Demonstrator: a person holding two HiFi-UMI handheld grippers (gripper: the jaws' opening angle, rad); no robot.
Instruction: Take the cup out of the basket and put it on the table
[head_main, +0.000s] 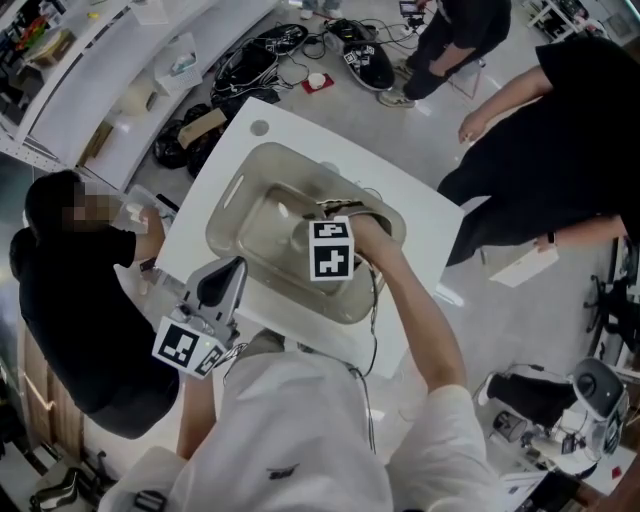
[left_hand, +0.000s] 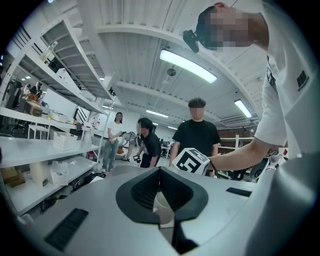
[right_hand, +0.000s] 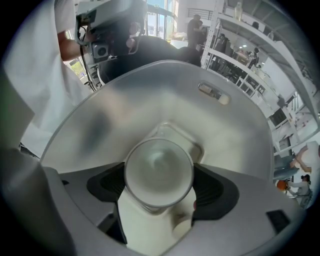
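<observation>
A pale translucent cup stands mouth-up inside the translucent plastic basket, which sits on the white table. My right gripper reaches down into the basket, and its black pads press the cup's wall from both sides. From the head view the cup is hidden under the right gripper and its marker cube. My left gripper hangs off the table's near edge, apart from the basket. Its jaws point out into the room, tips together, holding nothing.
A person in black stands close at the table's left side, and another at its right. Cables and shoes lie on the floor beyond the far edge. White shelving runs along the back left.
</observation>
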